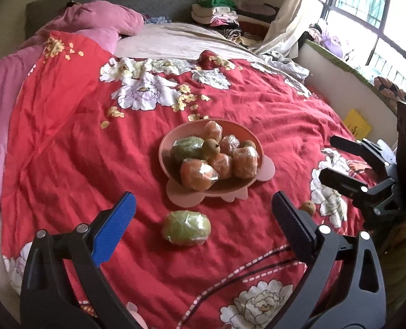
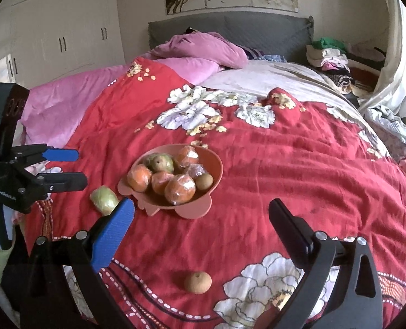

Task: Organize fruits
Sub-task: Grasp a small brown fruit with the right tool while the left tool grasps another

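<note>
Lying on the red floral quilt (image 1: 66, 137) just short of the pink fruit bowl (image 1: 266, 168), the film-wrapped green fruit (image 1: 186, 228) looks firm but slippery; grip across its middle; left gripper (image 1: 203, 219) and right gripper (image 2: 201, 219) both gape wide, empty.

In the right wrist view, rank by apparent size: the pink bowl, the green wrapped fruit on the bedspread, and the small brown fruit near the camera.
1. Pink bowl, clearly largest.
2 and 3. Green wrapped fruit and small brown fruit look alike; the brown one's nearness and the blue finger covering the green one prevent ranking.
</note>
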`<state>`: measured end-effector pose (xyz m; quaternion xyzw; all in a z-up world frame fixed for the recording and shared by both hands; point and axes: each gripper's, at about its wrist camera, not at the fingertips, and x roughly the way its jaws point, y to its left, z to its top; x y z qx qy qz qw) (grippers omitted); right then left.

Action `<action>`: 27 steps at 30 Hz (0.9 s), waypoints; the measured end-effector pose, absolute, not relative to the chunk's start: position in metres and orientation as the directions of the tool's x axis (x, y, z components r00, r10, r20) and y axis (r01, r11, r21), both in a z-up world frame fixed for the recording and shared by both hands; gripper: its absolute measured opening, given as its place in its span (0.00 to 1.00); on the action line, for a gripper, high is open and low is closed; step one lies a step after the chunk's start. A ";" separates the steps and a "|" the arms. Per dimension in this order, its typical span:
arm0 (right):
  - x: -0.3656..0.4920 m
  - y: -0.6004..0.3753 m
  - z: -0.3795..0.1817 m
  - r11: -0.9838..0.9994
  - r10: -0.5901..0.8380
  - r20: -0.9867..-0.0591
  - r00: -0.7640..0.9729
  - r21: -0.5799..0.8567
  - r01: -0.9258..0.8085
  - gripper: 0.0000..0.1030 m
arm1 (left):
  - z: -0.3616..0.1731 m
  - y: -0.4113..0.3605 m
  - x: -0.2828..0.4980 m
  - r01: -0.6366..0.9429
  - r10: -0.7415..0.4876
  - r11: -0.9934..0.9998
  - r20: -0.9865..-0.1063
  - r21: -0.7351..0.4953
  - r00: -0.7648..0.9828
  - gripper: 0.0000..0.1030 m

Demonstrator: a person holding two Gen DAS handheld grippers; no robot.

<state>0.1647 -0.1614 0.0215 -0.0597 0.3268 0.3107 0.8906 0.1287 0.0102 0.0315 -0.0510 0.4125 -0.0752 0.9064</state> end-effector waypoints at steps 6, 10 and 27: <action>0.158 -0.163 0.016 0.801 0.512 -0.635 0.579 0.110 -0.588 0.95 | 0.026 0.006 0.123 0.106 -0.176 0.984 -0.750 -0.141 0.638 0.91; 0.153 -0.165 0.012 0.806 0.505 -0.643 0.576 0.114 -0.580 0.95 | 0.024 0.005 0.120 0.107 -0.174 0.985 -0.755 -0.138 0.633 0.90; 0.136 -0.169 -0.022 0.831 0.435 -0.738 0.516 0.109 -0.545 0.94 | 0.001 0.014 0.111 0.080 -0.164 0.986 -0.774 -0.146 0.612 0.90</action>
